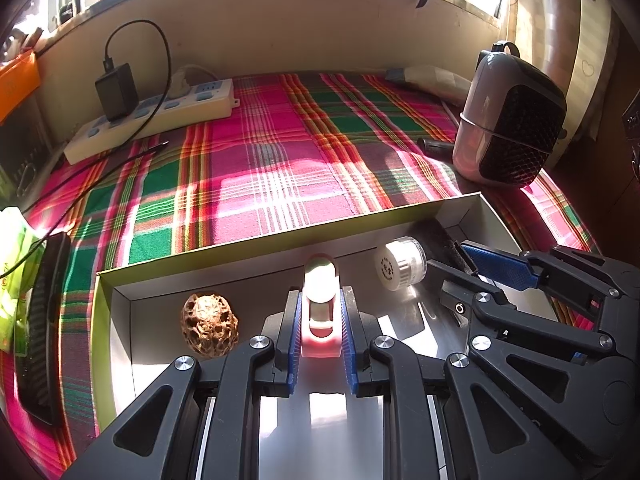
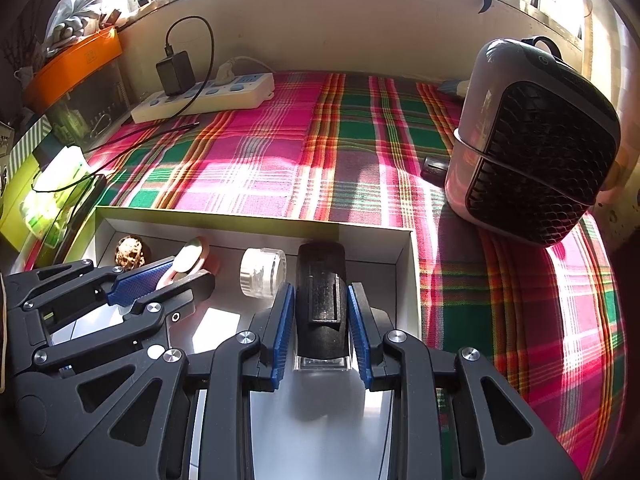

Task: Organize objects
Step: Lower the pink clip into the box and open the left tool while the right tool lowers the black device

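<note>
An open grey-lined box (image 1: 256,240) lies on the plaid cloth. Inside it, my left gripper (image 1: 320,294) is shut on a small pink and white clip (image 1: 320,312), blue pads pressed to both its sides. A brown wrinkled walnut (image 1: 209,326) sits to its left and a white round jar (image 1: 401,263) to its right. My right gripper (image 2: 320,292) is shut on a black stapler (image 2: 322,300) with a clear base, near the box's right wall (image 2: 376,240). The right wrist view also shows the left gripper (image 2: 192,270), the clip (image 2: 192,256), the walnut (image 2: 129,252) and the jar (image 2: 263,272).
A grey and black fan (image 2: 532,148) stands on the plaid cloth (image 1: 280,168) at the right, a small black cylinder (image 1: 434,147) beside it. A white power strip (image 1: 160,116) with a black charger and cables lies at the back left. A black comb-like item (image 1: 44,320) and green packet (image 1: 12,280) lie left.
</note>
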A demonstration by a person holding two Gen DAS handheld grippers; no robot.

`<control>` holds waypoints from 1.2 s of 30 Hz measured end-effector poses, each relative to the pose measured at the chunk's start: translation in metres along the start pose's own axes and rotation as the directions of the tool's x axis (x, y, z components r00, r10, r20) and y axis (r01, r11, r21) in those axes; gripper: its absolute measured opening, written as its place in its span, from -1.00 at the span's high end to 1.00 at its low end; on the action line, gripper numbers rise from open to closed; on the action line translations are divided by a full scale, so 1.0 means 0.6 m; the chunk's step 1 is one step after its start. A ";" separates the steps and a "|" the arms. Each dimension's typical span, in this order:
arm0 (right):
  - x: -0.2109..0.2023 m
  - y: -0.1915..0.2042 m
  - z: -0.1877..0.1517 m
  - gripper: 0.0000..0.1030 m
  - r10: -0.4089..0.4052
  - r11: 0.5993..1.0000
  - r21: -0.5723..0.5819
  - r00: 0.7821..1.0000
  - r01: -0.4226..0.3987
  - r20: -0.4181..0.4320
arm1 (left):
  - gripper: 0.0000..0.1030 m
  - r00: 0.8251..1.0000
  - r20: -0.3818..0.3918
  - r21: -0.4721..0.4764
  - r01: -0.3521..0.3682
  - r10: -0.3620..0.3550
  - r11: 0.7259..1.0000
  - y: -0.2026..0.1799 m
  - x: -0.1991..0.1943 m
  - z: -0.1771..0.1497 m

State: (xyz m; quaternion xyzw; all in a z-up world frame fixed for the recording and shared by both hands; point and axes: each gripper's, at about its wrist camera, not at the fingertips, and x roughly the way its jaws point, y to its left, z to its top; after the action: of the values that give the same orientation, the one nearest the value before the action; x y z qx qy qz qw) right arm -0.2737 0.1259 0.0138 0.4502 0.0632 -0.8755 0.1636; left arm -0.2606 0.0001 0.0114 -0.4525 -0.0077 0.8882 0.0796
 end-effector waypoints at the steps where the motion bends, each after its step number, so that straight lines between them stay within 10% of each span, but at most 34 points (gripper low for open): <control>1: 0.000 0.000 0.000 0.44 -0.001 1.000 0.001 1.000 0.001 0.000 | 0.68 1.000 0.000 0.002 0.000 0.000 1.000 0.000 0.000 0.000; 36: -0.021 -0.002 -0.009 0.11 0.001 0.999 0.036 1.000 -0.002 0.017 | 0.37 0.999 -0.008 -0.050 -0.043 0.043 0.998 0.020 -0.023 -0.009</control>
State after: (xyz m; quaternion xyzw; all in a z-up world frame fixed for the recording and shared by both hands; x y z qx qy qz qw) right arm -0.2632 0.1312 0.0210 0.4456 0.0457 -0.8803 0.1566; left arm -0.2499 -0.0138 0.0181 -0.4574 -0.0200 0.8877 0.0493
